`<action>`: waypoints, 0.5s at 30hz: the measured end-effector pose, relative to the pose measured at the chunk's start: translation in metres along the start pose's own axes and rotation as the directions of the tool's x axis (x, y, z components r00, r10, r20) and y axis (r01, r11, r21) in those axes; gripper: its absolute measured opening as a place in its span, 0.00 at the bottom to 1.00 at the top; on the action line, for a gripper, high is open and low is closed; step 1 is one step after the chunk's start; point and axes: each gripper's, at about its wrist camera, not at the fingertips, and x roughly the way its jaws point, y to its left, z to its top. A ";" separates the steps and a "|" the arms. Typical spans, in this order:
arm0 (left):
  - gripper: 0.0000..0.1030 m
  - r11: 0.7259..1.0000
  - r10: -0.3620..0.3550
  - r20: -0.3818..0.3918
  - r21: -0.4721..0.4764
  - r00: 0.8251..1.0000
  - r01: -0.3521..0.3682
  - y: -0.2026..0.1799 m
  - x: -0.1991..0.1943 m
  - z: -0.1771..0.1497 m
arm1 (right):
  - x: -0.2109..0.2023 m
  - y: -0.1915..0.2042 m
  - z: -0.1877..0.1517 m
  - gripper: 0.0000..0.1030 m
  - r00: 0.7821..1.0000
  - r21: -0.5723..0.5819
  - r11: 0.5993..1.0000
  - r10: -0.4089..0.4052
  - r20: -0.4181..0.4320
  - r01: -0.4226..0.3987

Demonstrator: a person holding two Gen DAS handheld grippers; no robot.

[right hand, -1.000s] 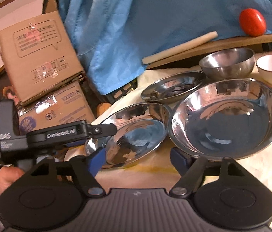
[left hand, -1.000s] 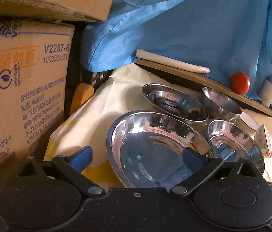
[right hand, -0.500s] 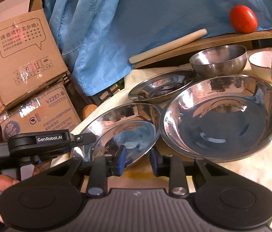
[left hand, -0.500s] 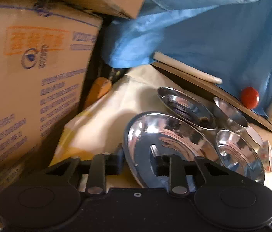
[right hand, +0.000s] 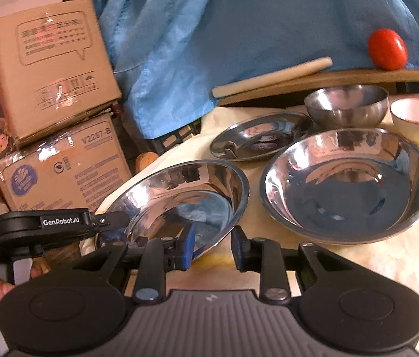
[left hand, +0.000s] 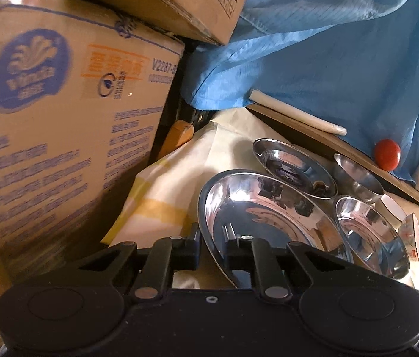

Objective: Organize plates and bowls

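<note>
A blue cloth (right hand: 239,23) is draped behind a cream-covered surface (right hand: 373,261) where steel dishes are laid out. The large steel plate (right hand: 185,190) at the left edge has just been clamped at its rim by the left claw (left hand: 210,248), spread wide a second ago. The right claw (right hand: 211,245) has narrowed partway over the same rim, seemingly without pinching. Lifting for stacking is likely next.

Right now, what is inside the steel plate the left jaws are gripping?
Nothing shows inside the steel plate: only reflections on bare metal. The left gripper clamps its near rim, and the right gripper hides a little of the near edge.
</note>
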 end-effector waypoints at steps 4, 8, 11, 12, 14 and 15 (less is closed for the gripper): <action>0.15 1.000 -0.012 0.015 -0.009 1.000 0.013 -0.001 -0.008 -0.002 | -0.013 0.006 0.000 0.29 0.999 -0.046 0.999 -0.004 0.046 0.006; 0.15 0.999 -0.043 0.035 -0.010 0.998 0.044 -0.011 -0.010 0.000 | -0.026 0.005 0.002 0.29 0.995 -0.070 0.997 -0.030 0.099 0.037; 0.15 0.997 -0.073 0.044 -0.014 0.996 0.073 -0.024 -0.007 0.002 | -0.035 -0.001 0.005 0.29 0.990 -0.066 0.996 -0.055 0.133 0.064; 0.15 0.996 -0.083 0.048 -0.010 0.995 0.084 -0.029 -0.005 0.002 | -0.038 -0.004 0.006 0.29 0.987 -0.062 0.995 -0.068 0.146 0.078; 0.15 0.995 -0.104 0.056 -0.002 0.993 0.104 -0.041 -0.001 0.003 | -0.043 -0.011 0.009 0.29 0.981 -0.053 0.993 -0.093 0.171 0.104; 0.15 0.993 -0.115 0.060 0.003 0.992 0.115 -0.048 0.002 0.003 | -0.046 -0.016 0.011 0.29 0.977 -0.045 0.992 -0.109 0.183 0.119</action>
